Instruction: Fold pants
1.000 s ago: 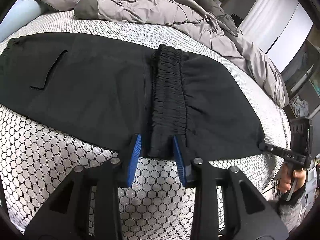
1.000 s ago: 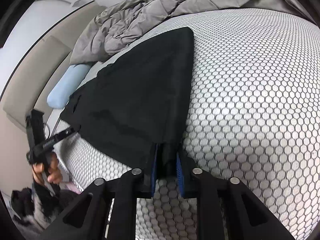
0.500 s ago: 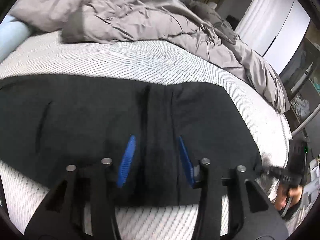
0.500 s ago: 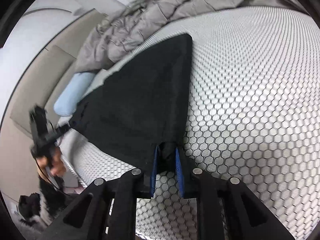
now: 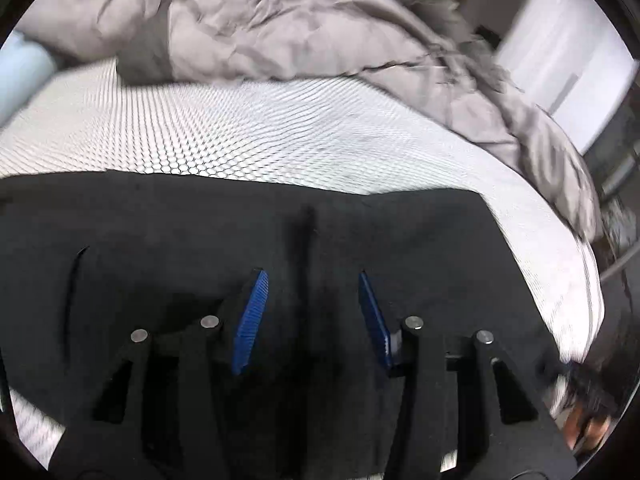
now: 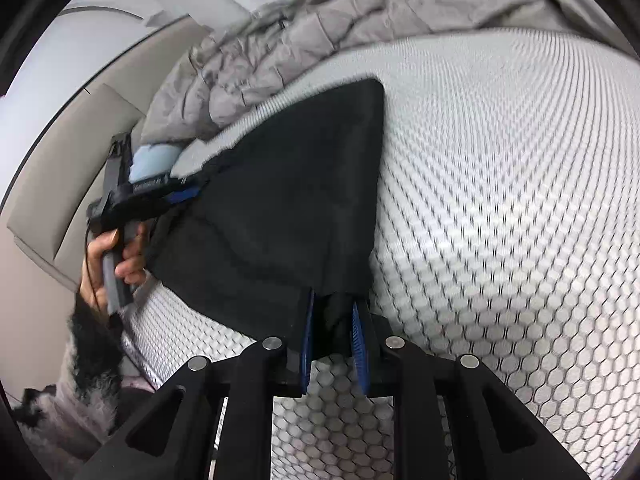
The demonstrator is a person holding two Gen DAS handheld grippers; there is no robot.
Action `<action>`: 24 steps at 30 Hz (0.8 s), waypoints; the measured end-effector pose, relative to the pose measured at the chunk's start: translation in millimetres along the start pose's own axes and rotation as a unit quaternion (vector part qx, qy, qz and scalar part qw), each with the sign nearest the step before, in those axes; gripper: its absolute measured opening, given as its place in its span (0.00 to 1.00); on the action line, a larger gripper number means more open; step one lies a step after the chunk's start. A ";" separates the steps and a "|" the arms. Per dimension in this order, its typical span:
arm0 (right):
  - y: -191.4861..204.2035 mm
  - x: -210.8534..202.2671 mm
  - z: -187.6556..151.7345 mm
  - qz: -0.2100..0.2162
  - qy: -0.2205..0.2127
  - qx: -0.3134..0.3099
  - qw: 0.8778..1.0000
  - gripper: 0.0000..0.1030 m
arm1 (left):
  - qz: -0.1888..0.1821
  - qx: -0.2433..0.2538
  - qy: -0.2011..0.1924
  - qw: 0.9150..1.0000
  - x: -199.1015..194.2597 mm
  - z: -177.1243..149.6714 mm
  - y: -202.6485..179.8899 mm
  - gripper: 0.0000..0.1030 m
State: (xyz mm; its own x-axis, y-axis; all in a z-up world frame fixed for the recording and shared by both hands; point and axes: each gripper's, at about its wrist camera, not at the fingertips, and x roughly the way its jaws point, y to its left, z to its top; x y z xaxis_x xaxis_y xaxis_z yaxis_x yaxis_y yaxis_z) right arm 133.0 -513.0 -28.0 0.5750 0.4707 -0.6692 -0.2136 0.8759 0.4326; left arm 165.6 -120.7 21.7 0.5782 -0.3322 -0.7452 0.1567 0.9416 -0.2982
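Observation:
Black pants (image 5: 160, 240) lie folded across the bed, blurred in the left wrist view. My left gripper (image 5: 311, 276) hovers over them with its blue pads (image 5: 252, 320) apart and dark cloth below and between them, not pinched. From the right wrist view the pants (image 6: 280, 184) run as a dark wedge from that left gripper (image 6: 188, 194), held by a hand (image 6: 120, 256) at their far left edge, to my right gripper (image 6: 333, 300). That gripper is shut on a bunched corner of the pants at the near edge.
A honeycomb-patterned mattress cover (image 6: 500, 200) spreads to the right of the pants. A crumpled grey duvet (image 5: 300, 28) fills the back of the bed. A light blue pillow (image 6: 154, 162) lies by the beige headboard (image 6: 60, 160). White doors (image 5: 560, 60) stand beyond the bed.
My left gripper has gone forward over the pants and its jaws have widened off the waistband. The right gripper's pads have eased a little but still hold the corner.

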 end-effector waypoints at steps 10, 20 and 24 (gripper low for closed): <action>22.6 -4.6 -4.4 -0.075 0.029 -0.100 0.992 0.41 | -0.026 0.216 0.042 0.975 18.8 -90.2 -96.6 0.61; -25.3 4.1 -12.8 0.061 0.035 0.040 0.997 0.05 | -0.080 0.170 0.055 0.981 11.3 -88.1 -70.2 0.61; -30.6 3.2 -30.4 0.010 0.062 0.010 0.998 0.04 | -0.070 0.173 0.052 0.981 6.2 -90.4 -67.4 0.61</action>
State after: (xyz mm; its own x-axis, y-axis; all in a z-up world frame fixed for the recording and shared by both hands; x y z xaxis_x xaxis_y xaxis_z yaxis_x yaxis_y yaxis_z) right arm 117.4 -535.1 -61.7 0.4686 0.4980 -0.7297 -0.2071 0.8649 0.4572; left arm 86.2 -191.3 -16.7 0.4496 -0.4458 -0.7740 0.5005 0.8435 -0.1951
